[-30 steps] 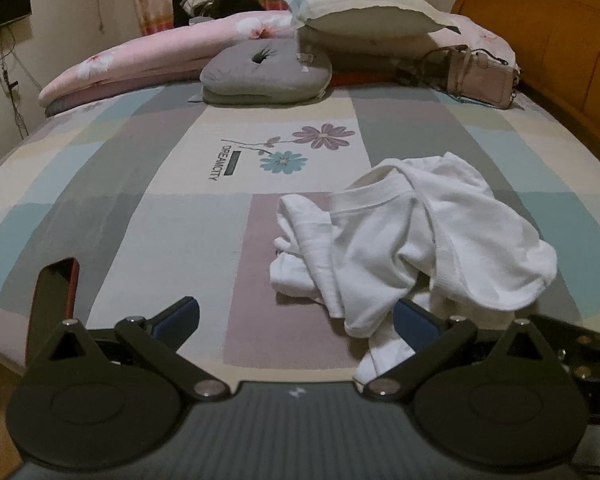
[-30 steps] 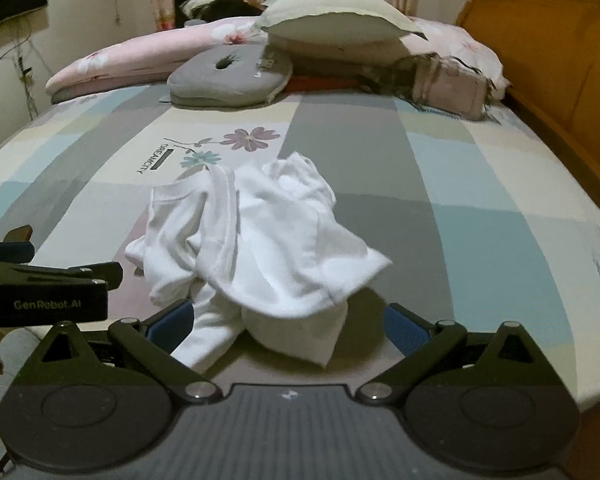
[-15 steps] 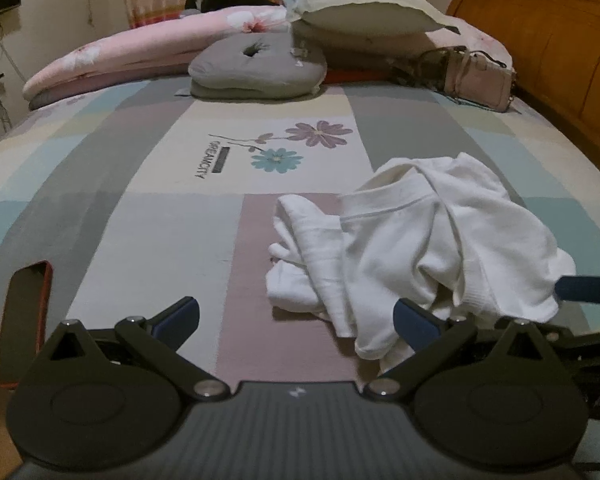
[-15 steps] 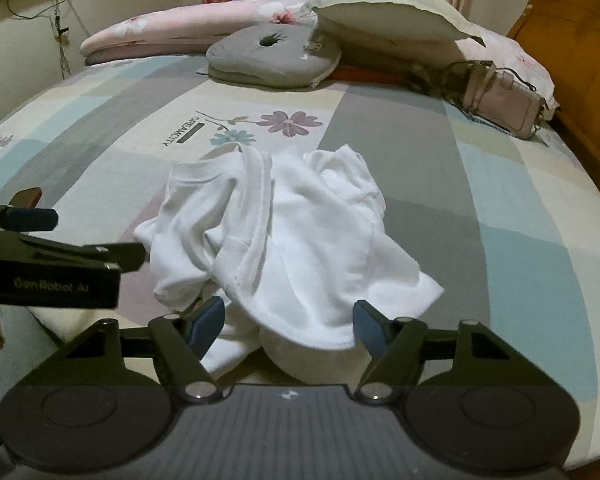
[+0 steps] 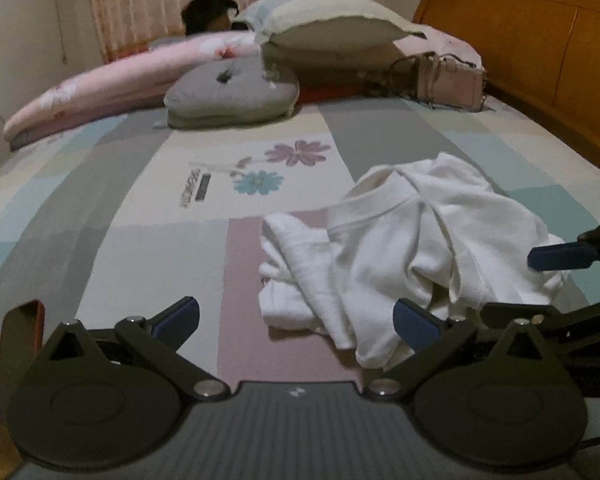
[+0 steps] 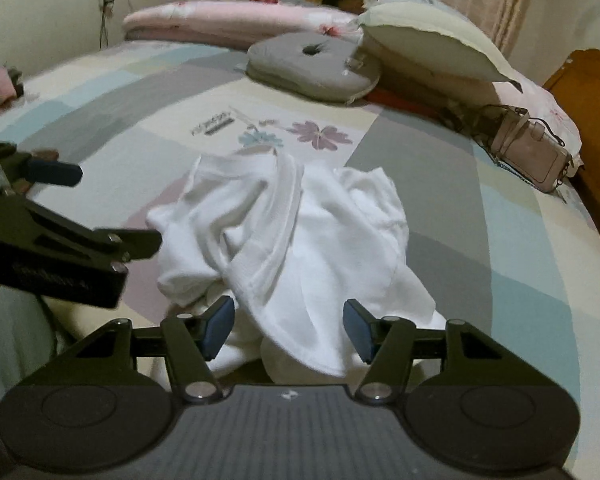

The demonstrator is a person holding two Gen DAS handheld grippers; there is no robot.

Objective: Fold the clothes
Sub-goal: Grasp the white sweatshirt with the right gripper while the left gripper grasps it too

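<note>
The 2 fingers of the right gripper [image 6: 288, 330] stand apart, their blue pads [image 6: 218, 328] on either side of the near hem of a crumpled white garment [image 6: 300, 240], with cloth lying between them but nothing pinched. The left gripper [image 5: 296, 322] also has its fingers spread wide; its right pad [image 5: 414, 324] sits just beside the garment's near edge, while its left pad is over bare bedding, holding nothing.

The white garment [image 5: 412, 248] lies bunched in a loose heap near the front edge of the bed, on a patchwork bedsheet [image 5: 100, 216] of grey, blue, cream and mauve blocks. A ribbed band runs across the top of the heap. Just beyond it the sheet carries 2 printed flowers [image 5: 278, 168].

Further back lie a grey round cushion [image 5: 232, 94], a long pink floral quilt roll [image 5: 100, 88], a large pale pillow [image 5: 332, 20] and a pink handbag [image 5: 448, 82]. A wooden headboard [image 5: 540, 40] stands along the right.
</note>
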